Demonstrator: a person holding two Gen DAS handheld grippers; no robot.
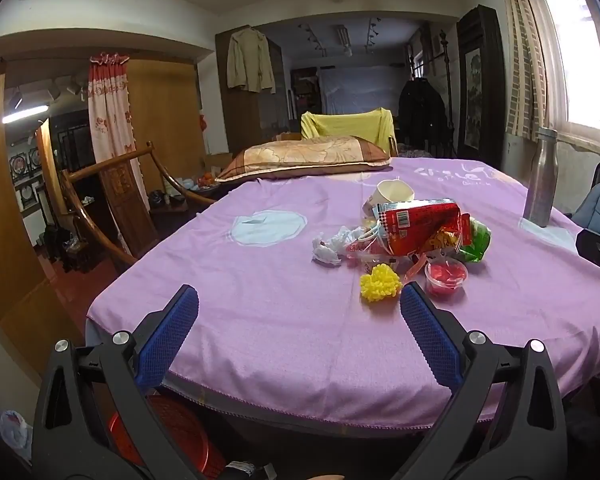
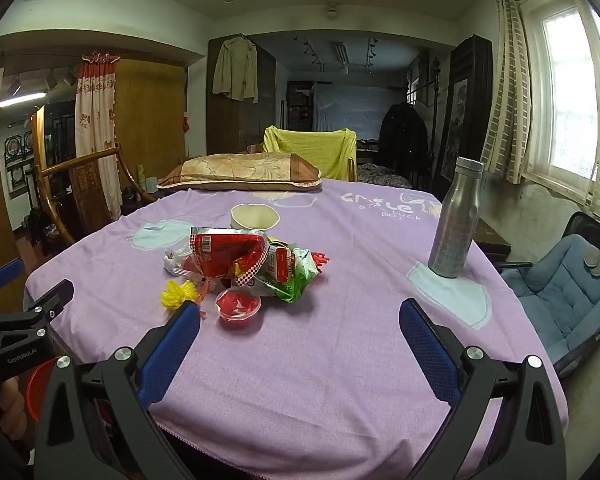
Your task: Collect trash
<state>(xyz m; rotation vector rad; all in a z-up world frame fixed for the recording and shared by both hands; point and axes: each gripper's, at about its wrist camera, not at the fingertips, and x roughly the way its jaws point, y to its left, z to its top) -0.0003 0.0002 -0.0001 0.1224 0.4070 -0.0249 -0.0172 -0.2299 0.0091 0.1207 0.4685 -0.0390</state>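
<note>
A pile of trash lies mid-table on the purple cloth (image 1: 260, 320): a red snack bag (image 1: 420, 224) (image 2: 228, 252), a green wrapper (image 1: 478, 240) (image 2: 296, 284), a crumpled white tissue (image 1: 328, 250), a paper cup (image 1: 392, 194) (image 2: 255, 216), a yellow pom-pom (image 1: 380, 288) (image 2: 178, 296) and a small clear cup with red contents (image 1: 446, 278) (image 2: 238, 306). My left gripper (image 1: 300, 300) is open and empty above the near table edge, short of the pile. My right gripper (image 2: 300, 316) is open and empty, to the right of the pile.
A steel bottle (image 1: 542, 178) (image 2: 456, 220) stands at the table's right side. A pillow (image 1: 308, 158) (image 2: 240, 172) lies at the far edge. A red basket (image 1: 172, 436) sits below the near edge. A blue cushioned chair (image 2: 564, 292) stands to the right.
</note>
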